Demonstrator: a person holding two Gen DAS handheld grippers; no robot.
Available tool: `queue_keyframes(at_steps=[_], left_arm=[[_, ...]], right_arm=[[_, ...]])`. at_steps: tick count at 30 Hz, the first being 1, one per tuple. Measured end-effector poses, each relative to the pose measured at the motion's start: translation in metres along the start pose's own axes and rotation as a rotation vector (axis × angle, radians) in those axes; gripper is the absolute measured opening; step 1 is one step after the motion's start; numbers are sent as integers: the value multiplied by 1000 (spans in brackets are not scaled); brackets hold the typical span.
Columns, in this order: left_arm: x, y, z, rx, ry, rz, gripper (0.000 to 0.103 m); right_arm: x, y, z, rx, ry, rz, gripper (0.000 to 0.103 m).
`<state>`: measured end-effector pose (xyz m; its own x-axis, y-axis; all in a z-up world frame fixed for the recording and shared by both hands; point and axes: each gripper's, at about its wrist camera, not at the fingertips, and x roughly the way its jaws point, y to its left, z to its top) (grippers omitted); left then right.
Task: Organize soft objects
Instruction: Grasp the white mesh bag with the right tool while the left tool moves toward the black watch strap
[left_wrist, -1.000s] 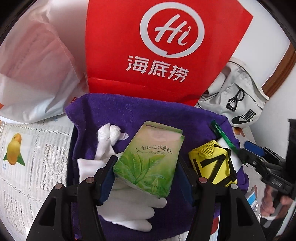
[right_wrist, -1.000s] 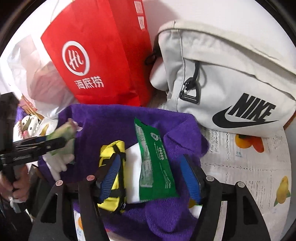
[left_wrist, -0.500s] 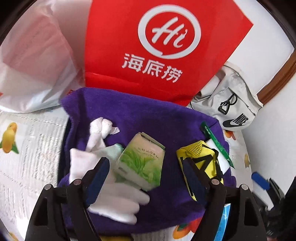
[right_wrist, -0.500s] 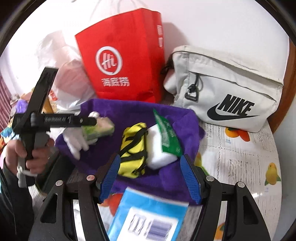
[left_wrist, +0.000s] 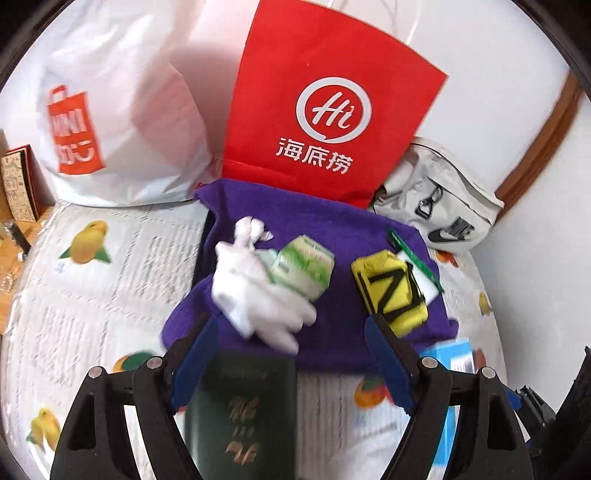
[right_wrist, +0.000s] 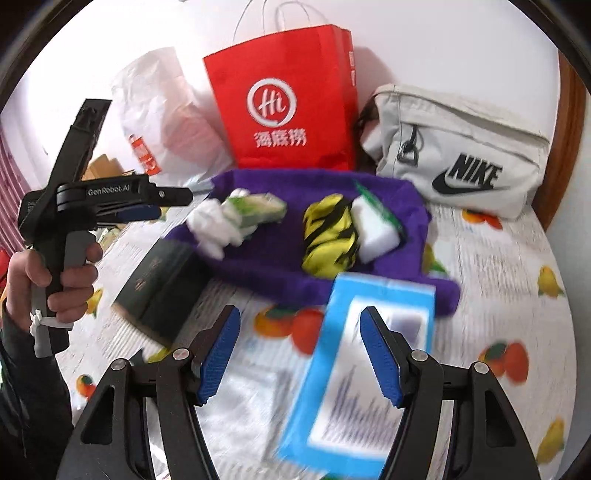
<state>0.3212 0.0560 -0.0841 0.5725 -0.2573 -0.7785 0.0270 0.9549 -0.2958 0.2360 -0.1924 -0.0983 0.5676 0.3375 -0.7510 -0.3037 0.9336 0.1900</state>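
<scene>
Nearest us, our left gripper (left_wrist: 290, 356) has just been opening and now stands wide with nothing clamped, a dark green booklet with gold lettering (left_wrist: 240, 417) lying on the table below it; our right gripper (right_wrist: 299, 350) is also spread and empty above a blurred light-blue flat packet (right_wrist: 364, 369). Past both, the purple terry towel (left_wrist: 332, 332) lies on the fruit-print tablecloth (left_wrist: 92, 295) carrying white cotton gloves (left_wrist: 258, 295), a green tissue pack (left_wrist: 303, 267) resting on them, a yellow black-strapped pouch (left_wrist: 391, 291) and a white green-edged wipes pack (right_wrist: 375, 225) touching it. Furthest back, a white plastic shopping bag (left_wrist: 122, 122), a red paper carrier bag (left_wrist: 332, 110) and a grey Nike waist bag (right_wrist: 461, 158) sit against the wall.
</scene>
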Motion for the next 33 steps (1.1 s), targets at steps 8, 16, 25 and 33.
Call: queue_keyframes(at_steps=[8, 16, 25, 33], left_arm=[[-47, 19, -48, 12, -49, 51, 80], [-63, 50, -94, -22, -62, 59, 80], [-53, 72, -134, -23, -36, 47, 80], [-48, 85, -151, -47, -2, 33, 80]], right_arm=[[-3, 46, -57, -40, 74, 23, 68], [15, 67, -85, -22, 72, -12, 81], [46, 65, -94, 59, 116, -68, 81], [64, 74, -91, 41, 87, -145, 81]])
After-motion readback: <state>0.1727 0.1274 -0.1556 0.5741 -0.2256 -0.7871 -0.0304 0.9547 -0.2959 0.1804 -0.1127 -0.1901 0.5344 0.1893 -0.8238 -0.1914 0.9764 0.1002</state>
